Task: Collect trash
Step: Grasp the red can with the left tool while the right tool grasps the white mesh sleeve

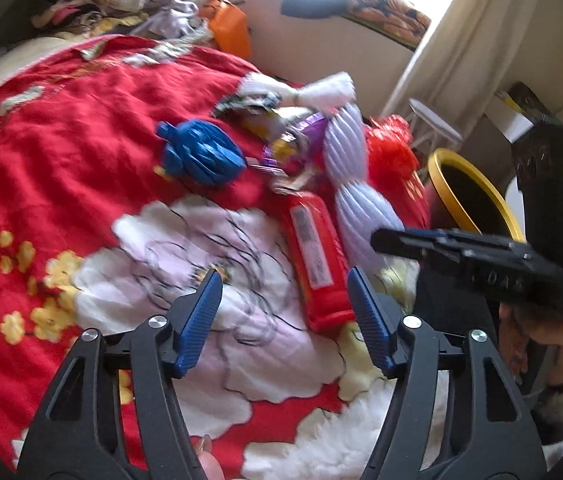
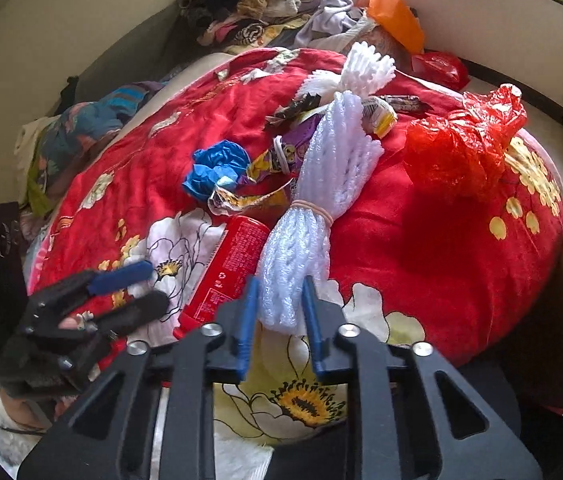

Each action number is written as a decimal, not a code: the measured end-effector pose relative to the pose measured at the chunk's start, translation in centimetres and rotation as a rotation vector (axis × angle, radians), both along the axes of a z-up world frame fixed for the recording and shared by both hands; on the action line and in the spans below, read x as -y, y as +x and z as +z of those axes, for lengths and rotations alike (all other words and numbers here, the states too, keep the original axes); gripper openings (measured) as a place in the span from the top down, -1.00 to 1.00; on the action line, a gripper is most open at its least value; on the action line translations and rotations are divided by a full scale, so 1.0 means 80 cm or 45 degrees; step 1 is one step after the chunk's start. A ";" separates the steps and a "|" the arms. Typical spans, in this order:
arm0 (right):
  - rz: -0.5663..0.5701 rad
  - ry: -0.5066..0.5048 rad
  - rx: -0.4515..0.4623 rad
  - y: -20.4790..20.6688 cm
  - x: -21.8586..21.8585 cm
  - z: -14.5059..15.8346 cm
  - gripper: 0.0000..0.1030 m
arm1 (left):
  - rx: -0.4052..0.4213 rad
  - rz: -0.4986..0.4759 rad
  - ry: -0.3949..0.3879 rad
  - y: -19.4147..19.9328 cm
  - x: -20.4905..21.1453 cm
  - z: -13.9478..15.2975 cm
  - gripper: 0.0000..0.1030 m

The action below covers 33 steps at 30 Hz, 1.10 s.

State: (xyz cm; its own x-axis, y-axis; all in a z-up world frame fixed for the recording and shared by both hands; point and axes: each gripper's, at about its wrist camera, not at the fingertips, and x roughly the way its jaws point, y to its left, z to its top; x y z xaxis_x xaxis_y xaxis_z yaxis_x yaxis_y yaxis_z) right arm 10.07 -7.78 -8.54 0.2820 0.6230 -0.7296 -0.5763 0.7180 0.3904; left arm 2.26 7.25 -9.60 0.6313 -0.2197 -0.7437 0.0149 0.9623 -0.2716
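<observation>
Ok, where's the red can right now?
The red can lies on the red floral blanket, just left of the white foam bundle, below the blue crumpled bag.

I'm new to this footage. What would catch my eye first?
The red floral blanket fills both views, with litter heaped on it. The right gripper is shut on a white foam-net bundle. Beside it lie a red can and a crumpled blue bag; a red plastic bag sits near the yellow-rimmed bin.
</observation>
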 end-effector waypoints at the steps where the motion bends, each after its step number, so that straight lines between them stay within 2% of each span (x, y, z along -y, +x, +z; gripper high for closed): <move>1: 0.001 0.007 0.008 -0.001 0.002 0.002 0.68 | -0.006 -0.016 -0.008 0.001 0.003 -0.002 -0.07; 5: -0.001 0.027 0.045 -0.003 0.012 0.011 0.69 | -0.032 -0.061 -0.043 0.008 0.014 -0.008 0.00; 10: -0.012 0.059 0.095 -0.008 0.022 0.025 0.70 | -0.076 -0.074 -0.066 0.019 0.023 -0.018 0.29; 15: -0.019 0.083 0.136 -0.011 0.029 0.038 0.70 | -0.116 -0.067 -0.053 0.026 0.029 -0.025 0.29; 17: -0.019 0.089 0.153 -0.013 0.031 0.042 0.70 | -0.121 -0.061 -0.034 0.028 0.032 -0.026 0.39; 20: -0.018 0.096 0.183 -0.018 0.034 0.048 0.70 | -0.125 -0.051 -0.015 0.029 0.034 -0.025 0.40; 24: -0.025 0.094 0.224 -0.021 0.036 0.057 0.70 | -0.080 -0.054 -0.005 0.022 0.036 -0.011 0.42; 33: -0.063 0.122 0.277 -0.025 0.049 0.073 0.70 | 0.113 -0.037 -0.020 0.011 0.028 0.046 0.44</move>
State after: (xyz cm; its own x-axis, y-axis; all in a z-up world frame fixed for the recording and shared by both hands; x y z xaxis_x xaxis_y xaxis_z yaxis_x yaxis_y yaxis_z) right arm 8.03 -11.71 -2.71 0.4576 0.6682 -0.5866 -0.6194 0.7129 0.3288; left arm 3.10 5.03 -5.94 0.6877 -0.2505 -0.6814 0.0677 0.9566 -0.2833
